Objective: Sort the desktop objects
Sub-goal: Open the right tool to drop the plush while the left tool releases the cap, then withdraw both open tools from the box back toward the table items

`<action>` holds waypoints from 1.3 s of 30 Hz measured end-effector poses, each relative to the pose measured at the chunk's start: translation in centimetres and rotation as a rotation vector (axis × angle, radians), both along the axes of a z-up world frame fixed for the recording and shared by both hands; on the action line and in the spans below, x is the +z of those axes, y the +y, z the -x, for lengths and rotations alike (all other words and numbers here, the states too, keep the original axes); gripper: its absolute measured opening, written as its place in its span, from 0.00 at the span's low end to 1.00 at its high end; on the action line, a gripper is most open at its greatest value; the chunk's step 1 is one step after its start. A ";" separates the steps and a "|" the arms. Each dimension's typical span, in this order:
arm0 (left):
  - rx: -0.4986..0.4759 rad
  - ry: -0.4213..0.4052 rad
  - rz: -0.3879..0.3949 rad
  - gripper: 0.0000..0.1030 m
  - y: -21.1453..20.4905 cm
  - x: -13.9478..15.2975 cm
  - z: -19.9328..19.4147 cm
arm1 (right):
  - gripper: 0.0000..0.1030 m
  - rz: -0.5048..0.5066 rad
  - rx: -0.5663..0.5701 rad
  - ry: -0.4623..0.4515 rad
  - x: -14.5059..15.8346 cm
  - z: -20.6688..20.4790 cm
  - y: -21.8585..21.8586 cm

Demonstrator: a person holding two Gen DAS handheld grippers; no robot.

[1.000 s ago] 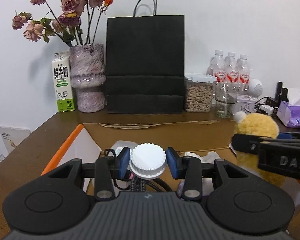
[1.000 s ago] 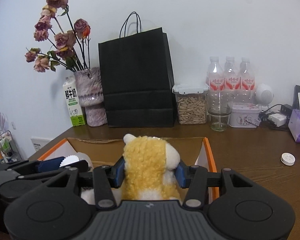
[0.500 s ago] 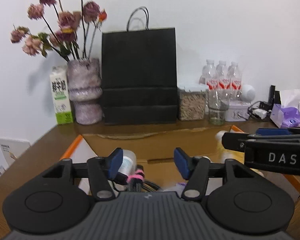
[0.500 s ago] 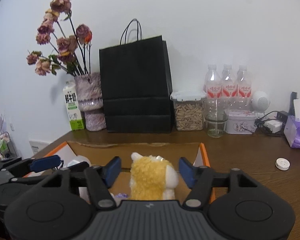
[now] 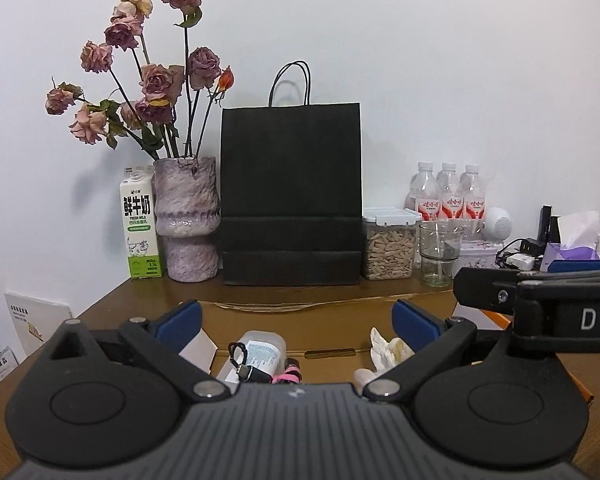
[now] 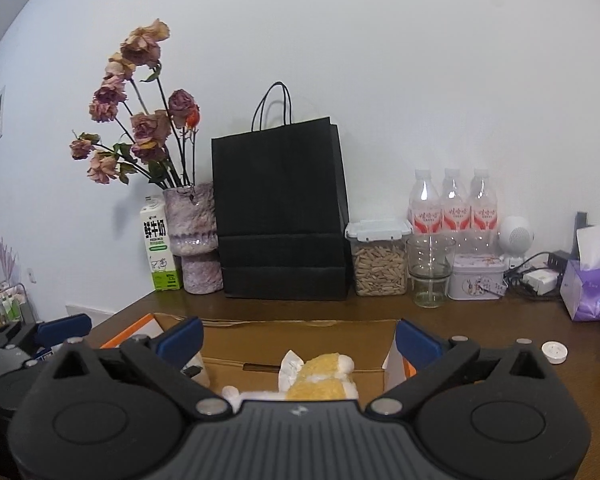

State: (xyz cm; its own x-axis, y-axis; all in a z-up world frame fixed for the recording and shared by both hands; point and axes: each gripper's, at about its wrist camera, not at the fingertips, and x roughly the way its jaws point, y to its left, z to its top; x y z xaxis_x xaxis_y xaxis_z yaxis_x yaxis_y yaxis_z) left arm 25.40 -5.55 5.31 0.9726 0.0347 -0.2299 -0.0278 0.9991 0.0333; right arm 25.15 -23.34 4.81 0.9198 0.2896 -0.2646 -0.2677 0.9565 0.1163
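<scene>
An open cardboard box (image 5: 300,307) lies on the brown desk in front of both grippers. My left gripper (image 5: 296,318) hovers above it, its jaws opening wide with nothing between them. Below it in the box lies a clear bottle (image 5: 262,354) beside a crumpled tissue (image 5: 388,350) and a pink-tied cable. My right gripper (image 6: 299,338) hangs over the same box (image 6: 300,324), its jaws opening too and empty. A yellow plush toy (image 6: 324,376) rests in the box beneath it, free of the pads. The right gripper's fingers (image 5: 484,290) reach in from the right of the left wrist view.
Along the wall stand a milk carton (image 5: 140,232), a vase of dried roses (image 5: 188,220), a black paper bag (image 5: 290,196), a seed jar (image 5: 388,244), a glass cup (image 5: 440,252) and water bottles (image 5: 448,196). A tissue pack (image 6: 592,292) and a small white disc (image 6: 554,352) sit at the right.
Both grippers opened and rose. The left let go of the white-capped bottle and the right let go of the plush toy. Both things now lie in the box.
</scene>
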 end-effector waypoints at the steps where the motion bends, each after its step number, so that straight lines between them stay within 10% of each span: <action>1: 0.001 -0.001 0.004 1.00 0.1 0.0 0.0 | 1.00 0.003 -0.001 -0.002 0.1 0.1 0.0; 39: 0.041 0.024 0.020 1.00 5.8 2.7 11.8 | 1.00 0.078 -0.021 0.016 2.1 11.5 -0.9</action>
